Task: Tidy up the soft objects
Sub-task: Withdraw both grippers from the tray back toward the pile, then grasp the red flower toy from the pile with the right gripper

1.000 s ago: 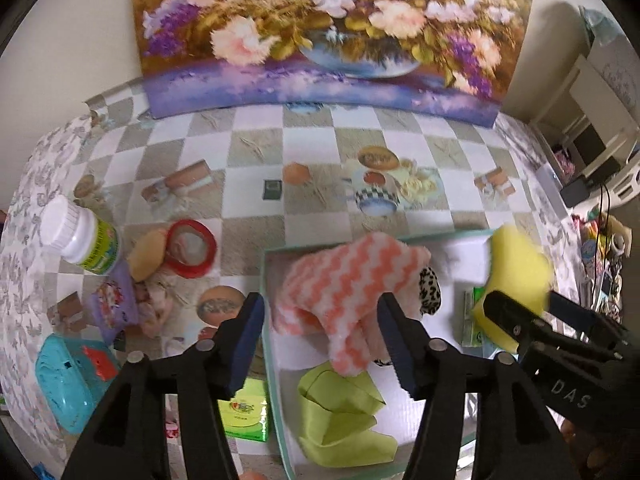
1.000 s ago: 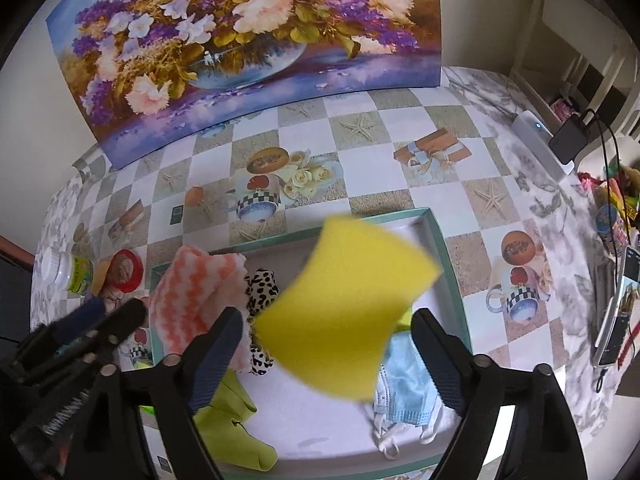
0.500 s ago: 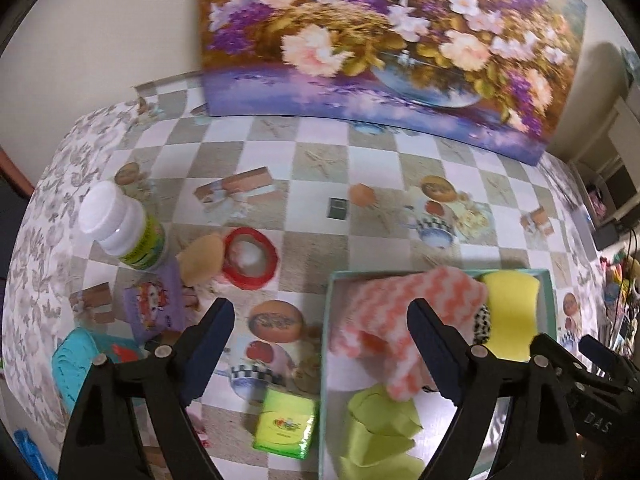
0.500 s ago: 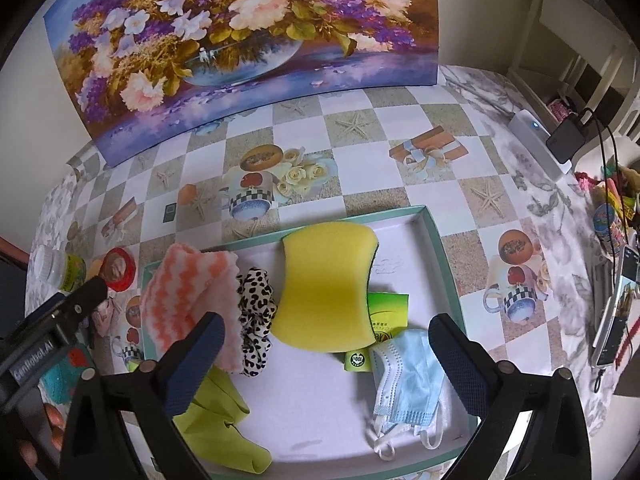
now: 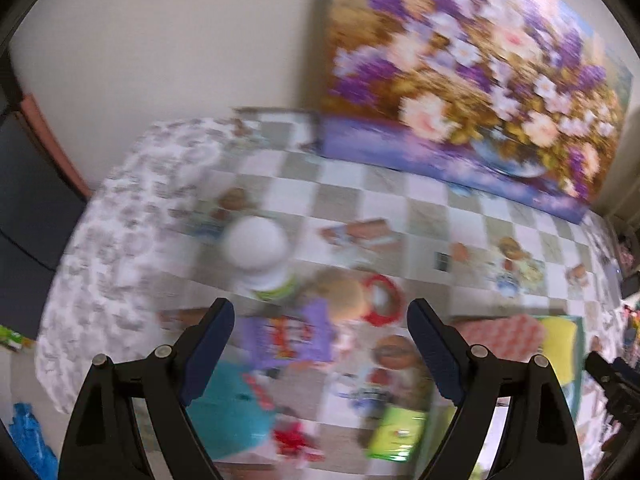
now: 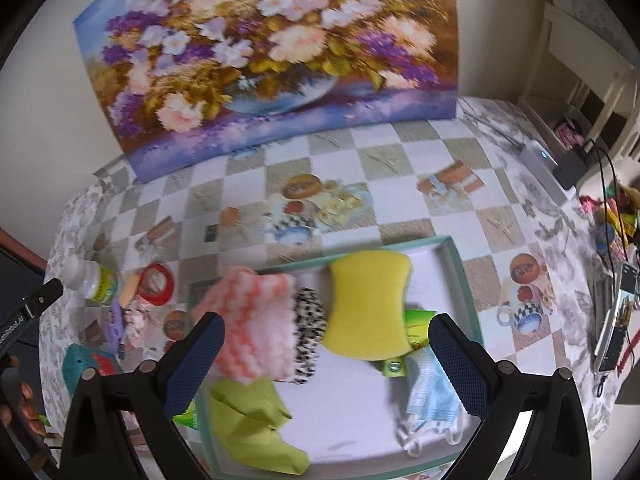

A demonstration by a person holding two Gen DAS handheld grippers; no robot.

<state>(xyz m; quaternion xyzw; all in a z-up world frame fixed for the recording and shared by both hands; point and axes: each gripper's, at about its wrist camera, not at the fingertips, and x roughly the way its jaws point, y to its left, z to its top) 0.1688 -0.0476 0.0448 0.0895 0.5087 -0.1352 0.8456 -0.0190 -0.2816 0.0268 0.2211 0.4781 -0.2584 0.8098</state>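
Observation:
A teal-rimmed tray (image 6: 464,280) holds a yellow sponge (image 6: 368,304), a pink zigzag cloth (image 6: 256,320), a leopard-print scrunchie (image 6: 308,328), a green folded cloth (image 6: 252,420) and a blue face mask (image 6: 432,396). My right gripper (image 6: 324,364) is open and empty above the tray's front. My left gripper (image 5: 320,356) is open and empty over the table's left part, above a purple packet (image 5: 288,336). The tray's pink cloth (image 5: 500,336) and sponge (image 5: 560,348) show at the right of the blurred left wrist view.
A white-capped bottle (image 5: 260,256), a tan round pad (image 5: 344,296), a red ring (image 5: 384,300), a teal case (image 5: 228,408) and a green packet (image 5: 396,432) lie left of the tray. A flower painting (image 6: 272,48) leans on the back wall.
The right gripper dropped the yellow sponge into the tray and pulled back. The left gripper let go of the pink cloth and swung left, over the loose items by the bottle.

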